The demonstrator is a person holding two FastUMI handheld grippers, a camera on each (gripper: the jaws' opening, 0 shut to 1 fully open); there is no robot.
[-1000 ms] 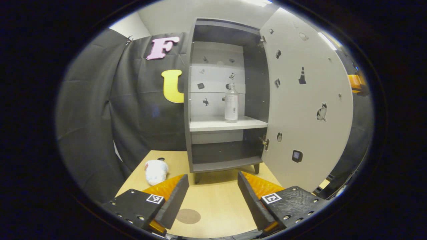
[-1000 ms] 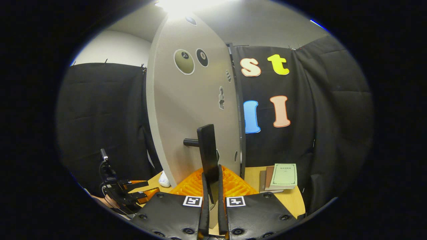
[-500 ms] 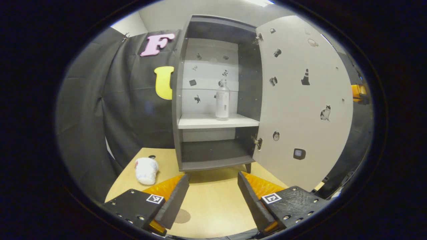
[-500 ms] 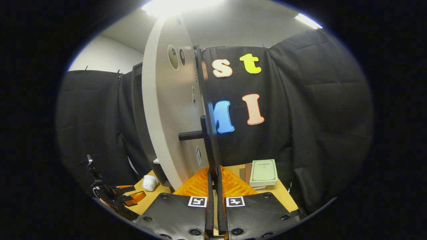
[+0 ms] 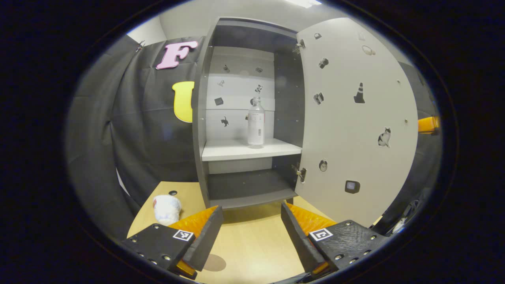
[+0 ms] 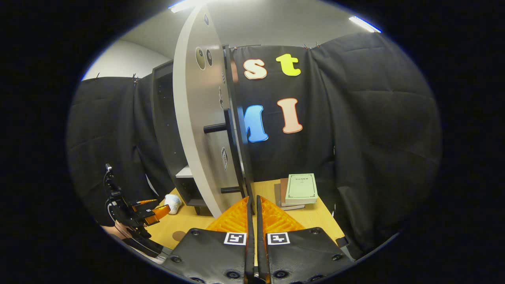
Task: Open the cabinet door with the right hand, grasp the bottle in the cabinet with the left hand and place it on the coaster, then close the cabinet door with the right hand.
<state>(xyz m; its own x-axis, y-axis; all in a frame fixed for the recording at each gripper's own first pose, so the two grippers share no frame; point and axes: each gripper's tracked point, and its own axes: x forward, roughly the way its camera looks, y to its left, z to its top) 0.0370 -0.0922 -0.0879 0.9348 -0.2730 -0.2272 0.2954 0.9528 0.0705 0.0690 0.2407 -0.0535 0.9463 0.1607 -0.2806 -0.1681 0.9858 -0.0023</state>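
Swung further back than a second ago, the cabinet door (image 5: 355, 118) now stands wide, and the right gripper (image 6: 252, 205), fingers pressed together, sits below its handle (image 6: 232, 150) (whether it has let go, I cannot tell). Inside, the bottle (image 5: 255, 123) stands upright on the shelf (image 5: 244, 150). Facing it, the left gripper (image 5: 251, 228) is spread, and the coaster (image 5: 214, 262) lies on the table beneath its fingers; the reach looks next.

In the left gripper view the coaster (image 5: 215, 262) is partly hidden behind the left tongs (image 5: 249, 232). The bottle (image 5: 255, 123) label is too small to read. In the right gripper view, the cabinet door (image 6: 197, 118) hides the shelves.
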